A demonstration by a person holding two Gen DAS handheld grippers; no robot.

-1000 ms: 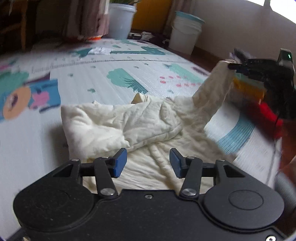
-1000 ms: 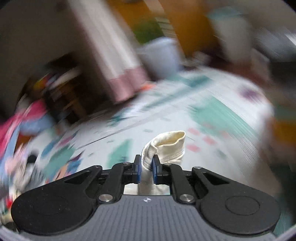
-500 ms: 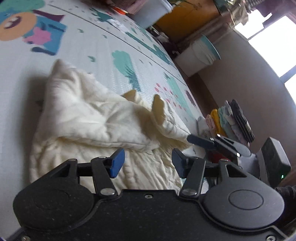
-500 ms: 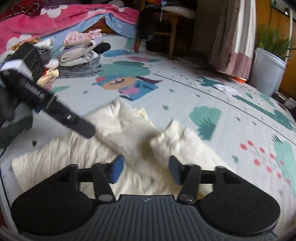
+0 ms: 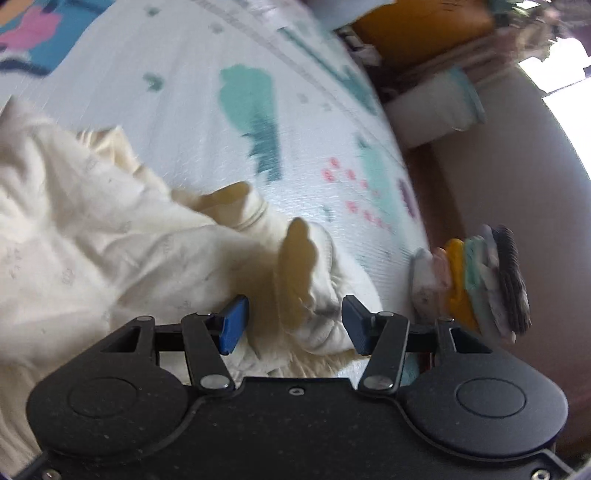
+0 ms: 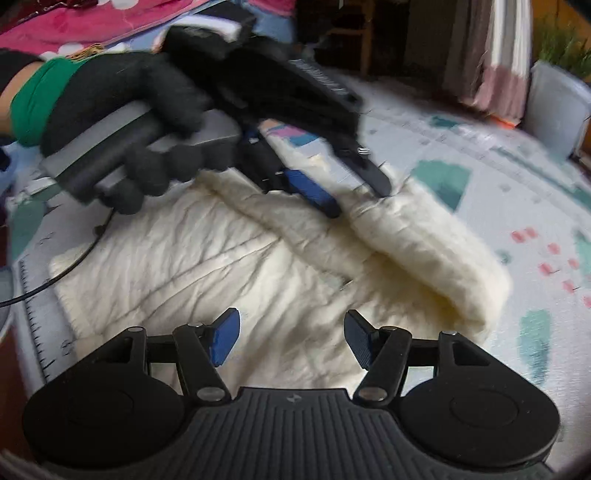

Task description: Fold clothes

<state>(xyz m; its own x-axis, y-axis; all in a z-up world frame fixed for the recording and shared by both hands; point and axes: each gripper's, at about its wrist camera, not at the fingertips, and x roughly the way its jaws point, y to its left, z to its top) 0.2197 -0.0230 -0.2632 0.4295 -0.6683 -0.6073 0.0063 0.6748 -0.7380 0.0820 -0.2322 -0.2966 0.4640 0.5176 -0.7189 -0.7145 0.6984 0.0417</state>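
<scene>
A cream quilted garment (image 6: pixel 221 273) lies spread on the play mat (image 6: pixel 498 206), with one sleeve (image 6: pixel 424 251) folded over its right side. My right gripper (image 6: pixel 291 338) hovers low over the body of the garment. Its jaws are opening and nothing is between them. A black-gloved hand (image 6: pixel 122 122) holds my left gripper (image 6: pixel 352 194), tips down at the sleeve's upper end. In the left wrist view, that left gripper (image 5: pixel 295 325) has the sleeve's bunched cuff (image 5: pixel 317 266) lying loosely between its blue pads (image 5: pixel 232 328); the jaws are closing slightly without pressing it.
A stack of folded clothes (image 5: pixel 476 284) sits at the mat's right edge, with a white bucket (image 5: pixel 432 114) beyond it. A plant pot (image 6: pixel 557 107), a curtain and pink bedding (image 6: pixel 74 29) border the mat. A thin cable (image 6: pixel 55 273) trails by the garment's left edge.
My right gripper let go of the raised sleeve, which now lies folded on the garment, and dropped lower. My left gripper rolled and moved across to the sleeve's cuff.
</scene>
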